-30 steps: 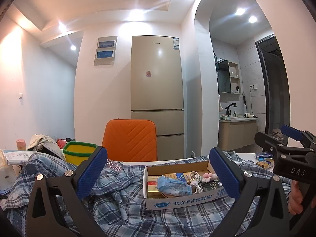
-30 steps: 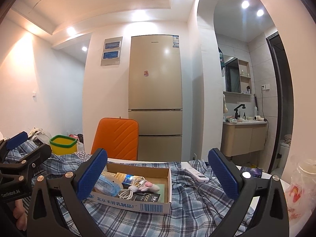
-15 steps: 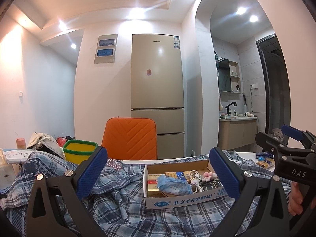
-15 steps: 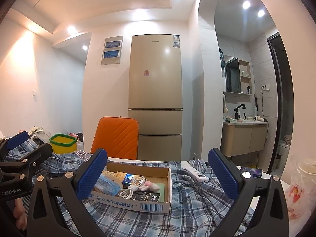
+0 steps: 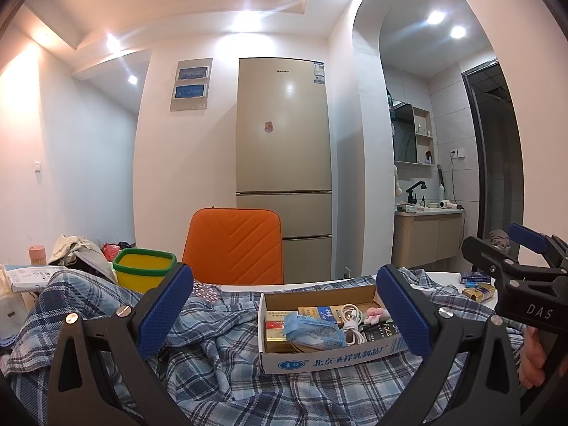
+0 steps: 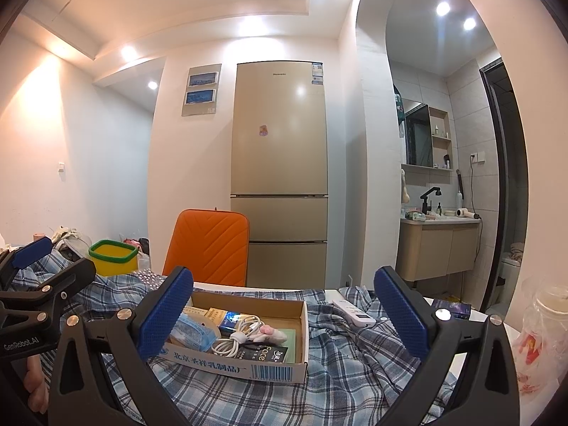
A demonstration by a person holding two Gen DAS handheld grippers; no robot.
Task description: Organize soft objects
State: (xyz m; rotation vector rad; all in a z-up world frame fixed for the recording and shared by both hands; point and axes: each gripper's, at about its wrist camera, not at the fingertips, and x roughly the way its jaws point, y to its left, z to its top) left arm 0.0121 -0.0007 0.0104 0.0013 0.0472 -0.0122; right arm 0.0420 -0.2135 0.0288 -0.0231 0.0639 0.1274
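Observation:
A crumpled blue plaid cloth [image 5: 220, 365] covers the table; it also shows in the right wrist view [image 6: 348, 365]. On it stands an open cardboard box [image 5: 319, 356] holding a blue tissue pack [image 5: 312, 330], a white cable [image 5: 349, 316] and small packets; the box shows in the right wrist view [image 6: 248, 365] too. My left gripper [image 5: 284, 312] is open and empty, held just before the box. My right gripper [image 6: 284, 309] is open and empty, also facing the box. Each gripper appears at the edge of the other's view.
A yellow bin with a green rim [image 5: 143, 269] and a clothes pile [image 5: 78, 252] sit at the far left. An orange chair [image 5: 234, 245] stands behind the table. A white remote [image 6: 353, 312] and a plastic cup [image 6: 546, 330] are on the right.
Both views have shifted very slightly; the grippers stay open and nothing on the table has moved.

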